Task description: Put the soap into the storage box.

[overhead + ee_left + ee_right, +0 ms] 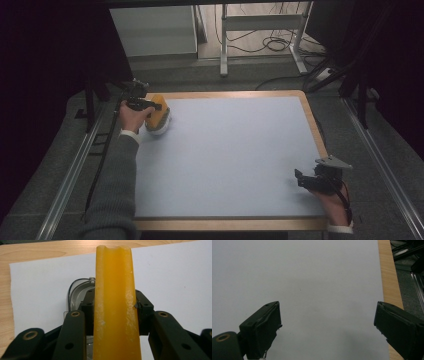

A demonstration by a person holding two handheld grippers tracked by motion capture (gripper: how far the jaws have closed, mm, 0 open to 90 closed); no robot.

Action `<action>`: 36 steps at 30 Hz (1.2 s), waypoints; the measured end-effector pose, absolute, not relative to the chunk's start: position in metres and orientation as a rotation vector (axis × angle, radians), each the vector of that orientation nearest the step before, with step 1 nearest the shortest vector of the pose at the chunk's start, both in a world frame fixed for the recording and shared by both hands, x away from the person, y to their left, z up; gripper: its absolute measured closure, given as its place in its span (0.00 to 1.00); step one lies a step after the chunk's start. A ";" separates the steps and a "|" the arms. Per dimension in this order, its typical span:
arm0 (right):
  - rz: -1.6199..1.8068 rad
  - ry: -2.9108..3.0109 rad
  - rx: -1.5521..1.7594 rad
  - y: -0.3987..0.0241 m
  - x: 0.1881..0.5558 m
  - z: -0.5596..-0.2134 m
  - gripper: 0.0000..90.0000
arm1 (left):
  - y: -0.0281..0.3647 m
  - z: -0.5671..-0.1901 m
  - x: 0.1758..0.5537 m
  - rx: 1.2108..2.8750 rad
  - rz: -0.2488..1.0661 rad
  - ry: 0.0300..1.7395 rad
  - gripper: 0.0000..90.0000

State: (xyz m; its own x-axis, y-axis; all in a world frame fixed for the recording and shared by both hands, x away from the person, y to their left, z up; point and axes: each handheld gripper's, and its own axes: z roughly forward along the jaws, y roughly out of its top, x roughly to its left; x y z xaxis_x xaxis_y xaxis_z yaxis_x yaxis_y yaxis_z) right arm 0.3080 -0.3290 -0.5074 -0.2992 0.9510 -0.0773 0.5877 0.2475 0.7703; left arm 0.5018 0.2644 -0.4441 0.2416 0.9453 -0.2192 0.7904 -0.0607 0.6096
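white sheet (235,155) on wooden table (230,224)

Dim room, grey carpeted floor (60,150), white cabinet (152,30) at back, metal frame legs (223,40), tangled cables (272,42) beyond wooden-edged table (315,125).

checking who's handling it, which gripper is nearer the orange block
Left. The left gripper is shut on the orange block at the far left corner of the white mat. The right gripper hangs open near the mat's near right edge, well apart from it.
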 end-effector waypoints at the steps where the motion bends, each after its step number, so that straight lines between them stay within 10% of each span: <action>1: 0.866 1.979 1.397 -0.329 0.308 -0.508 0.08 | 0.264 -0.445 0.502 1.885 0.312 1.588 0.68; 26: 0.865 1.982 1.406 -0.330 0.309 -0.509 0.08 | 0.270 -0.462 0.510 1.865 0.305 1.620 0.67; 36: 0.871 1.992 1.391 -0.329 0.308 -0.509 0.08 | 0.275 -0.453 0.503 1.869 0.348 1.610 0.37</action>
State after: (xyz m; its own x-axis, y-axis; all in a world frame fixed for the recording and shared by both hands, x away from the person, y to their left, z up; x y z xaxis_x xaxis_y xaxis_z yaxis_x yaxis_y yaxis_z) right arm 0.3078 -0.3286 -0.5087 -0.3106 0.9477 -0.0739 0.5890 0.2529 0.7675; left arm 0.5033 0.2754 -0.4534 0.2149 0.9553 -0.2031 0.7860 -0.0457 0.6165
